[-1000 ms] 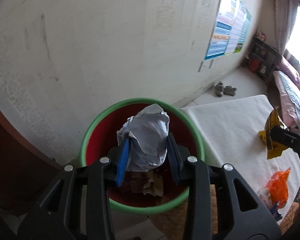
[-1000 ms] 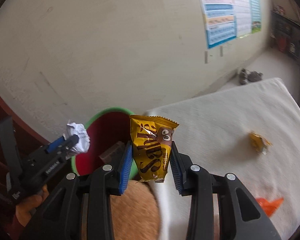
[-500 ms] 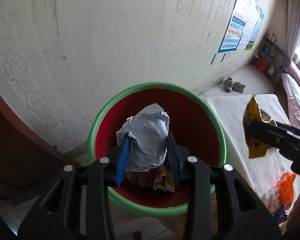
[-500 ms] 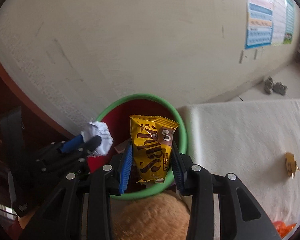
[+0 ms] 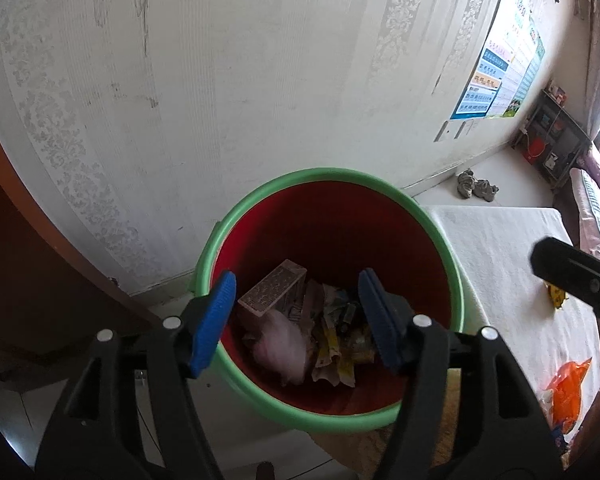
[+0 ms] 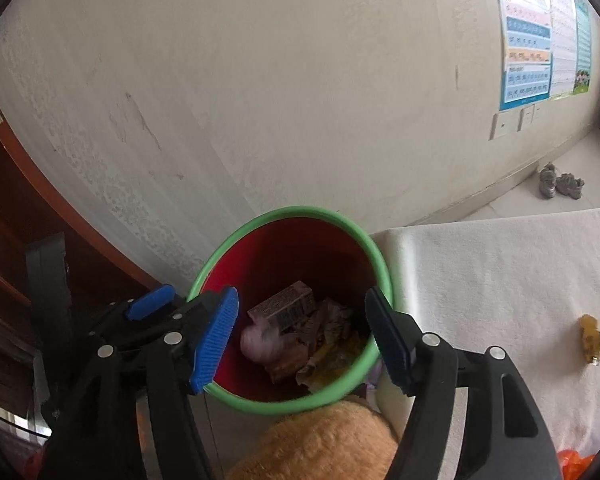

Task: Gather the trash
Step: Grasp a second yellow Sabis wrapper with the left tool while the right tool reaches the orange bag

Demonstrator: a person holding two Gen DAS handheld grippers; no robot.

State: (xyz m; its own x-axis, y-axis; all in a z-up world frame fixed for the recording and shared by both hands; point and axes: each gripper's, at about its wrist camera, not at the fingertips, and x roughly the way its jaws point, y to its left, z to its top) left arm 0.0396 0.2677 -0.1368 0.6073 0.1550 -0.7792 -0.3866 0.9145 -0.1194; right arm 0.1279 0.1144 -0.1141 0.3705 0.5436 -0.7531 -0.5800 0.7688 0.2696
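Note:
A red bin with a green rim (image 5: 260, 392) stands against the wall; it also shows in the right wrist view (image 6: 340, 390). Inside lie a crumpled paper ball (image 5: 280, 344), a small brown carton (image 5: 272, 292) and yellow wrappers (image 5: 334, 346). My left gripper (image 5: 296, 316) is open and empty above the bin. My right gripper (image 6: 304, 332) is open and empty above the bin too. A small yellow wrapper (image 6: 591, 338) and an orange wrapper (image 5: 568, 392) lie on the white table (image 6: 500, 280).
A brown wooden door (image 6: 8, 240) stands left of the bin. A tan furry thing (image 6: 320, 444) sits below the right gripper. Shoes (image 6: 560, 184) lie on the floor by the wall. A poster (image 6: 540, 40) hangs on the wall.
Both grippers opened over the bin. The crumpled paper left the left gripper and the yellow wrapper left the right gripper; both now lie in the bin.

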